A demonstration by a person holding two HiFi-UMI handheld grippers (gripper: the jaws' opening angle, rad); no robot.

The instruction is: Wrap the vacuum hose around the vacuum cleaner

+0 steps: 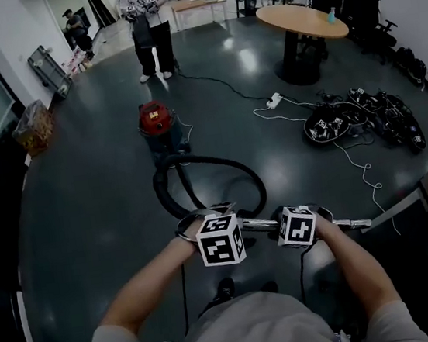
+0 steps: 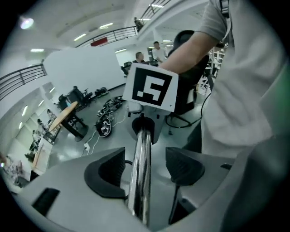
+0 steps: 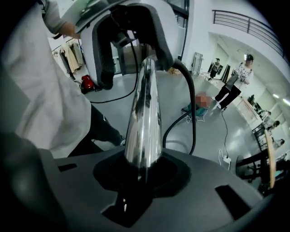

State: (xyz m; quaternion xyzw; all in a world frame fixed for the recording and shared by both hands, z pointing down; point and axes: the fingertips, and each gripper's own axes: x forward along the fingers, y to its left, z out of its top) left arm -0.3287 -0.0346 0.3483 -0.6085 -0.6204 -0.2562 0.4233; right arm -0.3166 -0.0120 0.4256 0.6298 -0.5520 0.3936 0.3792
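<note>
The red vacuum cleaner [image 1: 158,122] stands on the dark floor ahead of me. Its black hose [image 1: 197,161] loops over the floor and back to a chrome tube [image 1: 264,224], which lies level between my two hands. My left gripper [image 2: 145,168] is open: the chrome tube [image 2: 141,158] runs between its pads [image 2: 108,172] with a gap on each side. My right gripper [image 3: 144,174] is shut on the chrome tube [image 3: 144,118], which points at the left gripper's white body. The marker cubes [image 1: 221,240] hide both sets of jaws in the head view.
A person [image 1: 146,26] stands beyond the vacuum. A round wooden table [image 1: 302,20] is at the back right. A white power strip [image 1: 274,102] with its cable and a pile of black gear [image 1: 364,119] lie on the floor to the right. A cart [image 1: 51,70] stands at the left wall.
</note>
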